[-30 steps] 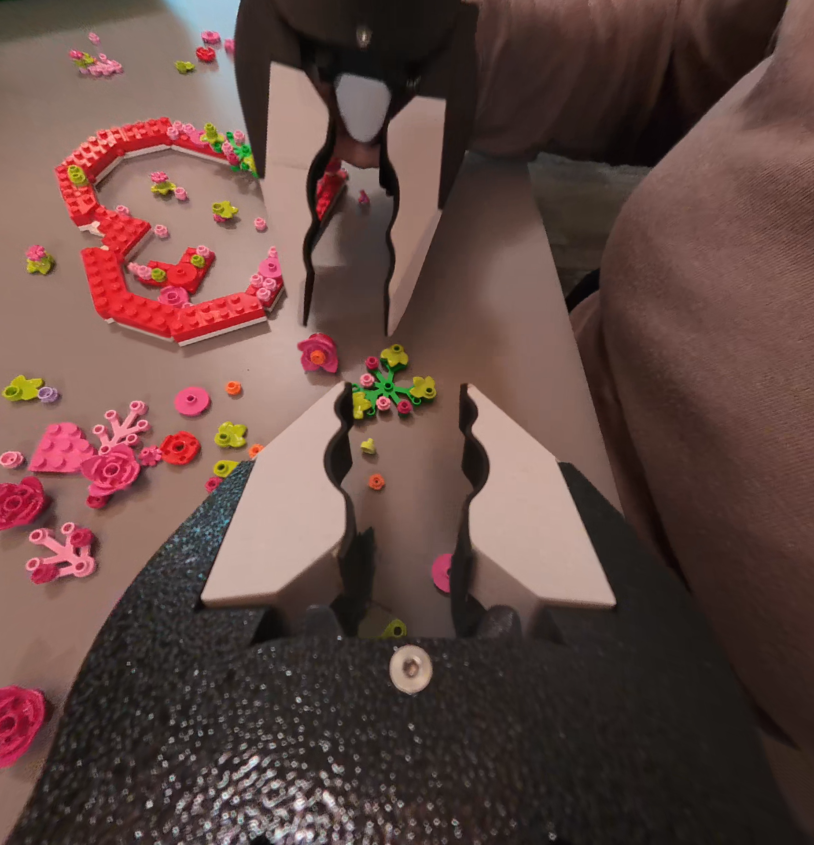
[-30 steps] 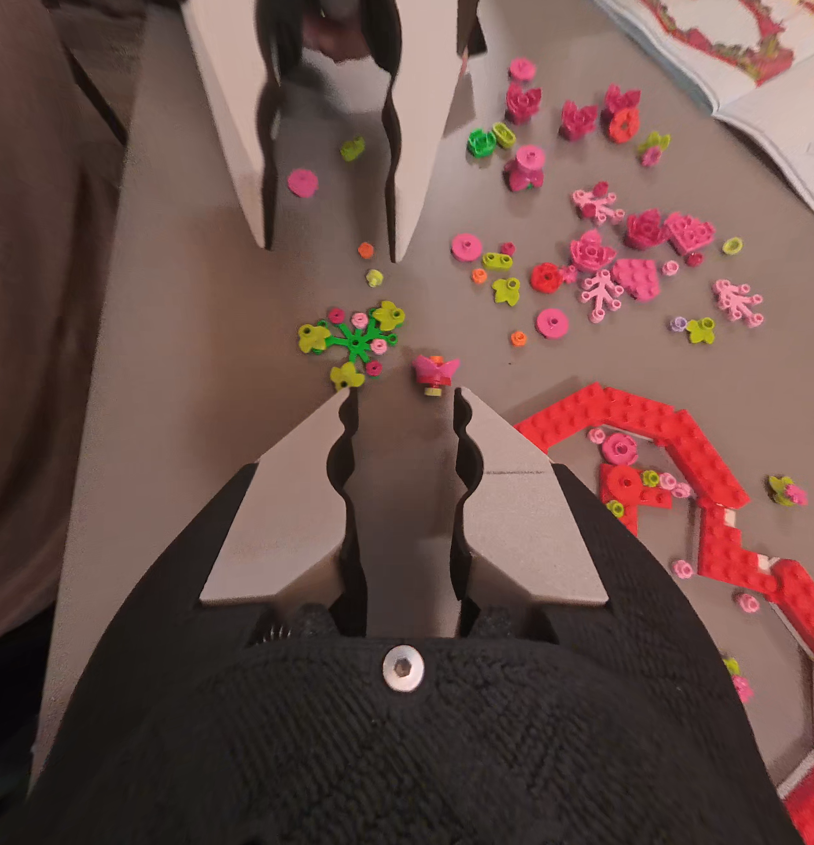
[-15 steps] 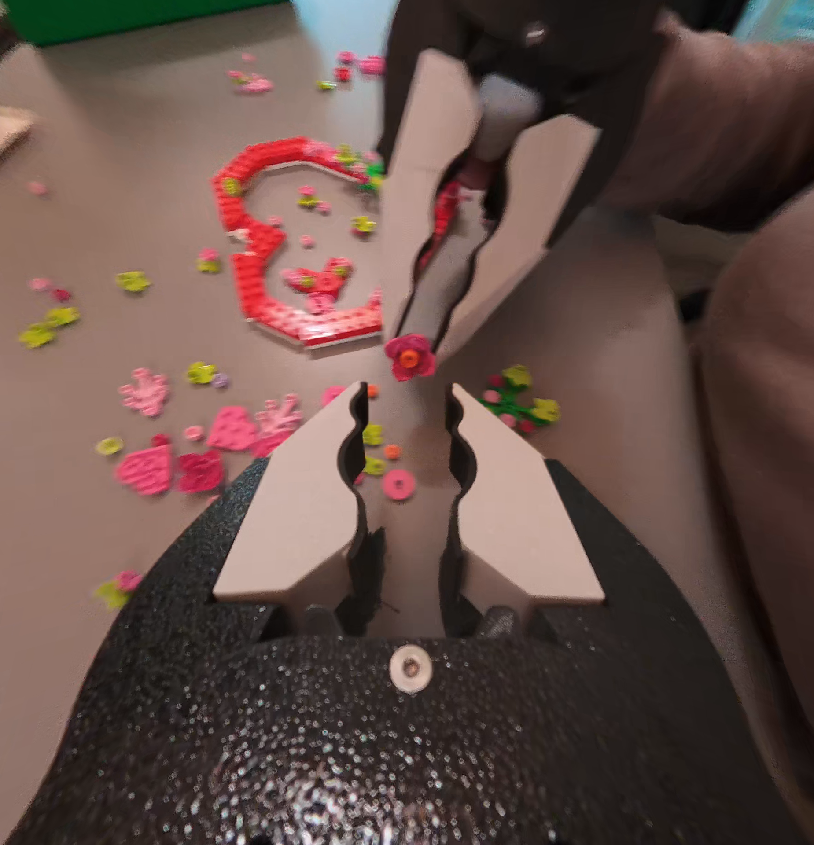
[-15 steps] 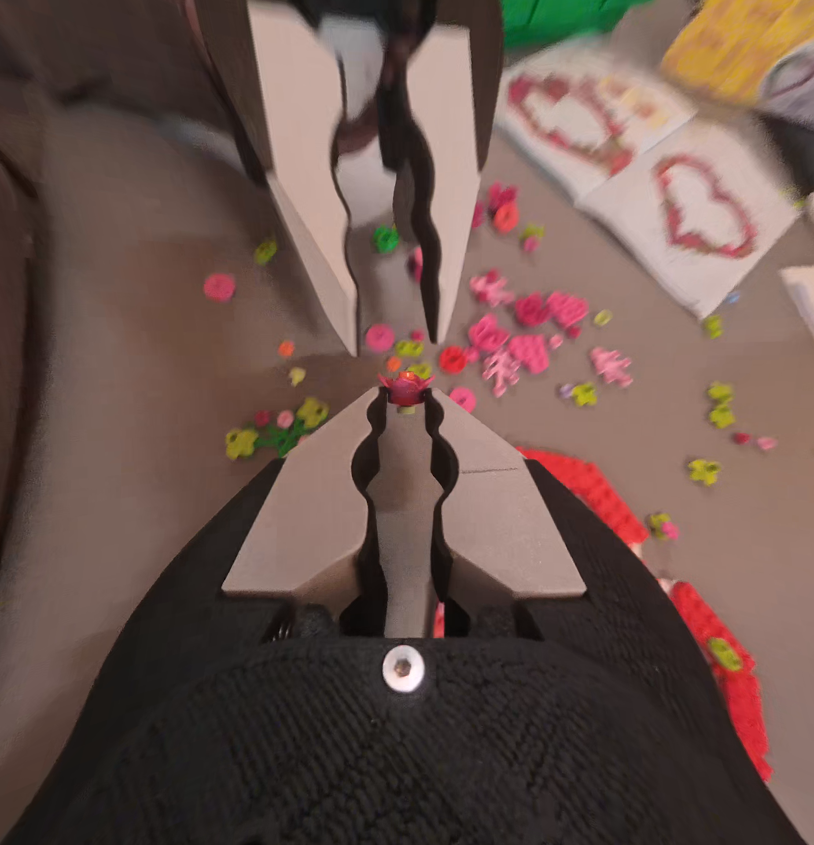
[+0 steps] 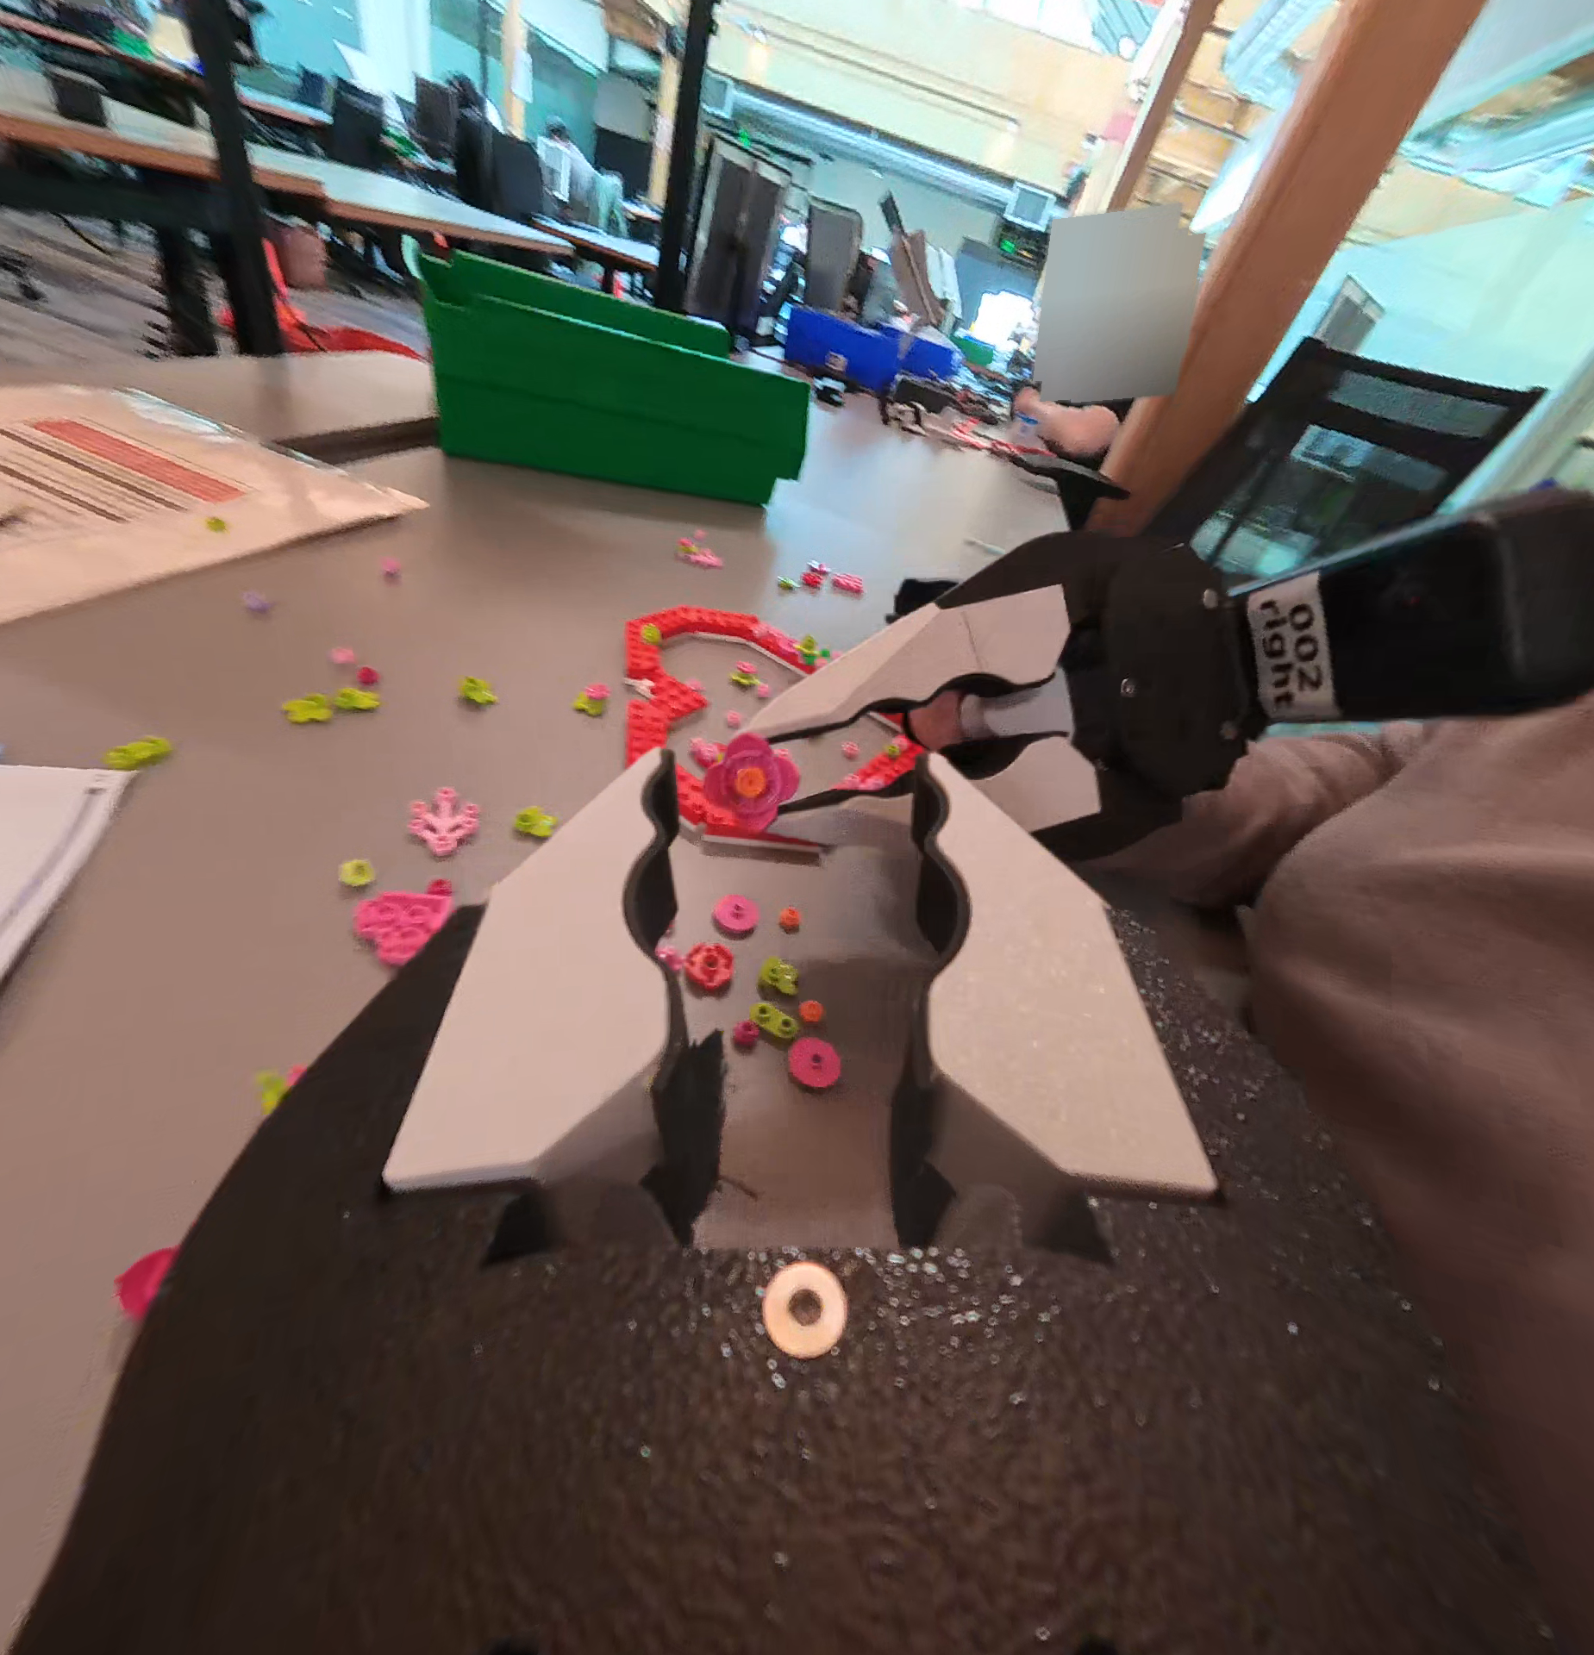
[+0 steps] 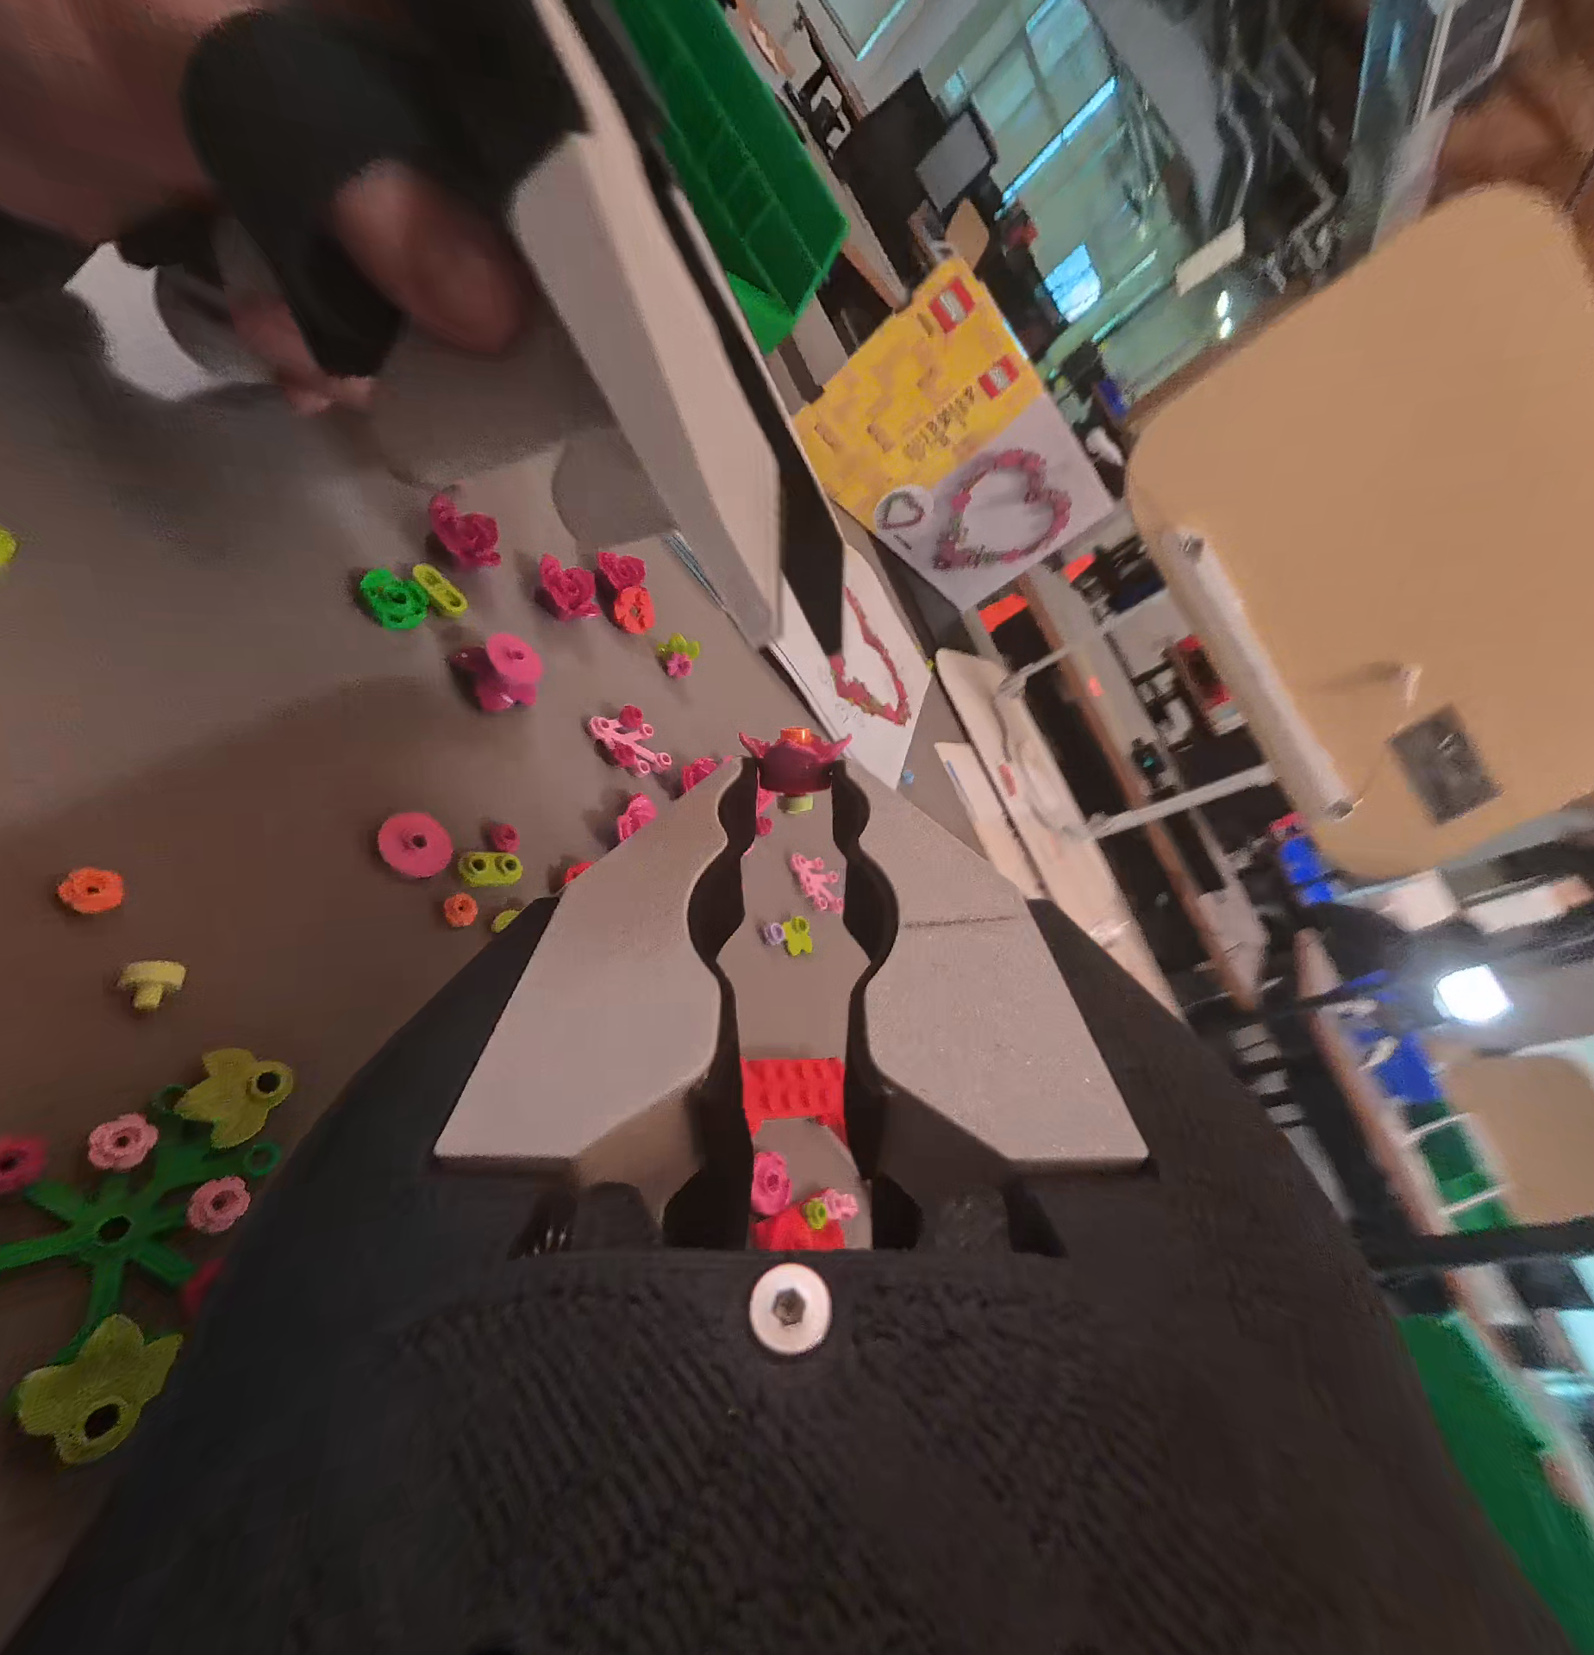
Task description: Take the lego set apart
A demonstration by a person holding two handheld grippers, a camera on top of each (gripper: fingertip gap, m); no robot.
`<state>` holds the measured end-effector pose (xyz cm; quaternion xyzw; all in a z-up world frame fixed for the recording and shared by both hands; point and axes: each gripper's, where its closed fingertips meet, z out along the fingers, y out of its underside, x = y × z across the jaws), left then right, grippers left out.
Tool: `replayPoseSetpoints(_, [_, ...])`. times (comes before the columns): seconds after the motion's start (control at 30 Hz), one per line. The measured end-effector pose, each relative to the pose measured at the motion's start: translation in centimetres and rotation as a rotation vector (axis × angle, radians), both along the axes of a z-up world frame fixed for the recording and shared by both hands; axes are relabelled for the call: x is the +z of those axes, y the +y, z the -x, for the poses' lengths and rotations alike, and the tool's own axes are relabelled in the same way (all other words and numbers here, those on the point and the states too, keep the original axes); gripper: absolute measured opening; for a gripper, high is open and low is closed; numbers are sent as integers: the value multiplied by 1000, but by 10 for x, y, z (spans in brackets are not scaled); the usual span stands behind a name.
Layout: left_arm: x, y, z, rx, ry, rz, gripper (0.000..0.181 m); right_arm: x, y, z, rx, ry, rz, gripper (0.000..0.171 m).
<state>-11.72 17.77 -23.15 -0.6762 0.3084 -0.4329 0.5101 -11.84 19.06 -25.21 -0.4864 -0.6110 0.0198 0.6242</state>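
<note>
My right gripper (image 6: 791, 777) is shut on a small magenta flower with an orange centre (image 6: 793, 761) and holds it at its fingertips, above the table. In the left wrist view the right gripper (image 5: 779, 775) reaches in from the right with the flower (image 5: 750, 788). The flower is level with my left gripper's fingertips, close to the left one. My left gripper (image 5: 788, 784) is open and empty. The red heart-shaped lego frame (image 5: 663, 681) lies flat on the grey table behind them. One left gripper finger (image 6: 668, 403) shows blurred in the right wrist view.
Many loose pink, red, lime and orange pieces (image 5: 730, 967) lie scattered on the table. There is also a green plant piece with flowers (image 6: 112, 1227). A green bin (image 5: 614, 394) and booklets (image 5: 148, 484) lie at the far side. A yellow box (image 6: 936, 403) lies there too. A brown sleeve (image 5: 1447, 985) is on the right. Both grippers' tips are close together, under 4 cm apart.
My right gripper closed on the magenta flower and lifted it off the table. Both grippers tilted upward. My left gripper's jaws stand wider than half a second ago.
</note>
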Motion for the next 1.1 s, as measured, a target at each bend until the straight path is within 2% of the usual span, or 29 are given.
replayPoseSetpoints(0.23, [-18,-10,-13,-71,103,13,42,-11,-16,6,79,-134,-223,15])
replayPoseSetpoints(0.37, [-25,-10,-14,-69,119,46,31,-15,-19,8,103,-144,-240,15])
replayPoseSetpoints(0.53, [-30,-8,-14,-64,147,45,27,-20,-17,7,101,-180,-248,15])
replayPoseSetpoints(0.63, [-29,-9,-12,-74,152,34,24,-17,-19,8,123,-140,-214,16])
replayPoseSetpoints(0.73, [-26,-10,-9,-90,157,13,9,-12,-28,9,193,-50,-116,18])
replayPoseSetpoints(0.97, [-37,-10,-6,-105,255,-9,6,-23,-30,10,201,-88,-54,20])
replayPoseSetpoints(1.1, [-37,-6,-5,-76,235,13,5,-23,-28,11,196,-55,26,23])
